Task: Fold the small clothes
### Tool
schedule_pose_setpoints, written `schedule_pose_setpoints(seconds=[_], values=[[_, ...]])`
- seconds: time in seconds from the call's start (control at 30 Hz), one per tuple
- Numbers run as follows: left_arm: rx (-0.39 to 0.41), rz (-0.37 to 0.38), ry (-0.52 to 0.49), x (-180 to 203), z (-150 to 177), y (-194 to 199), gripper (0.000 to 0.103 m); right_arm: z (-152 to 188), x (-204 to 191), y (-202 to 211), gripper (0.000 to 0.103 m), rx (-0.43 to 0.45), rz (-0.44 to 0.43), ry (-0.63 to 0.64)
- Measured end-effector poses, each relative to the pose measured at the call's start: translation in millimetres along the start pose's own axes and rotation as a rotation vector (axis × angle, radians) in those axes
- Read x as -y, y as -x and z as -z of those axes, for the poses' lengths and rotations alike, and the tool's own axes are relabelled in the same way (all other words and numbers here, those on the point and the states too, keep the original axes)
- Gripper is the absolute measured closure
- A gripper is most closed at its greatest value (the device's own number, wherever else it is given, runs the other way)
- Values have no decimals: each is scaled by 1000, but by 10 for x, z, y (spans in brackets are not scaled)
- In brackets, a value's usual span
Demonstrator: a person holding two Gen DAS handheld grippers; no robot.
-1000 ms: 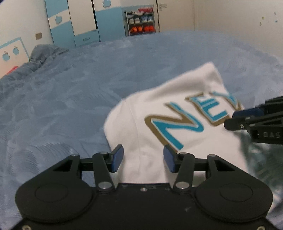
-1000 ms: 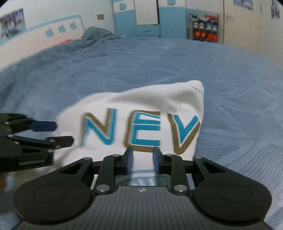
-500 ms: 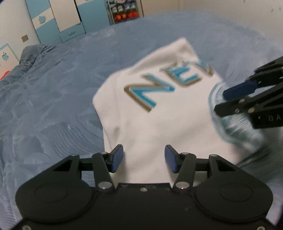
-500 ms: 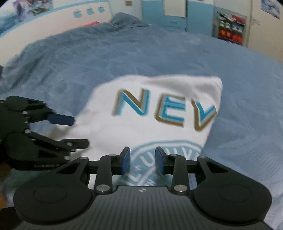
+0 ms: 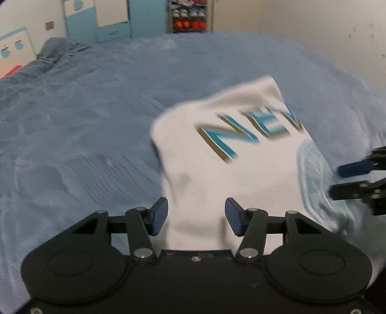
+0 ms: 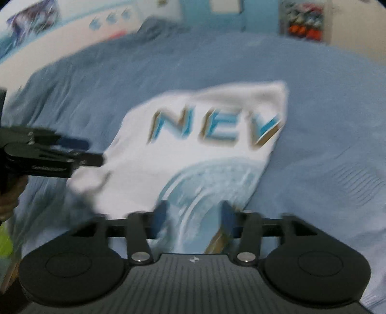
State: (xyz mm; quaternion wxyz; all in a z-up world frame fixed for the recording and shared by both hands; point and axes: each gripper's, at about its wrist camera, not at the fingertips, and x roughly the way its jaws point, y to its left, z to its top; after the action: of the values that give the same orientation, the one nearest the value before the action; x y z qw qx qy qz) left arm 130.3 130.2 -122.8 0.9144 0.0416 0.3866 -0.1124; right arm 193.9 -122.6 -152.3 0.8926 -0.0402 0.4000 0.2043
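Your white cotton T-shirt with the teal-and-gold block letters "NEV" (image 5: 231, 154) lies folded on the blue textured bedspread (image 5: 84, 135), and everything else is placed from that shirt. In the left wrist view your left gripper (image 5: 196, 216) hangs at the shirt's near edge with its blue-padded fingers (image 5: 159, 215) spread wide. White cloth shows between them, but neither pad presses on it. From the right wrist view the same left gripper (image 6: 93, 154) comes in at the shirt's left edge, and its tips sit right at the cloth there. The blur keeps you from telling whether they touch.

Your right gripper (image 6: 194, 218) sits over the shirt's near part, above the pale blue round print (image 6: 205, 183) below the lettering. Its fingers are parted, with the print visible in the gap, and nothing is pinched. In the left wrist view that right gripper (image 5: 335, 178) reaches in at the shirt's right edge, its two tips apart, beside the pale blue print.

Beyond the shirt's far edge the bedspread runs to a crumpled blue pillow (image 5: 55, 52). Past that stand a blue-and-white wardrobe (image 5: 106, 19) and a shelf of shoes (image 5: 189, 15) against the wall. Both views are smeared with motion.
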Motion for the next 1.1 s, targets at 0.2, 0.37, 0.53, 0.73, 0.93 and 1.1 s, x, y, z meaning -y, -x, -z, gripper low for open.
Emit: schedule_pose_setpoints(seconds=[0.2,0.37,0.53,0.73,0.93,1.1], values=[[-95,158,160,-328,-160,-328,48,-123,420,-233,18,-28,-14,-198],[-112,164,99,-161,-228,-657,46,-2,580,-512,14,-57,-83,-309],[-84,121,153,-299,-259,-631,46,4,629,-522,12,-44,-115,-316],[-116,152,217,-423,-193,-801,38,32,697,-546,6,-44,-136,-342],[-132,171,193,-307,-351,-948,34,-65,734,-759,0,-22,-143,-391],[-115,253,248,-343,-383,-1185,39,-159,706,-906,40,6,-88,-428]])
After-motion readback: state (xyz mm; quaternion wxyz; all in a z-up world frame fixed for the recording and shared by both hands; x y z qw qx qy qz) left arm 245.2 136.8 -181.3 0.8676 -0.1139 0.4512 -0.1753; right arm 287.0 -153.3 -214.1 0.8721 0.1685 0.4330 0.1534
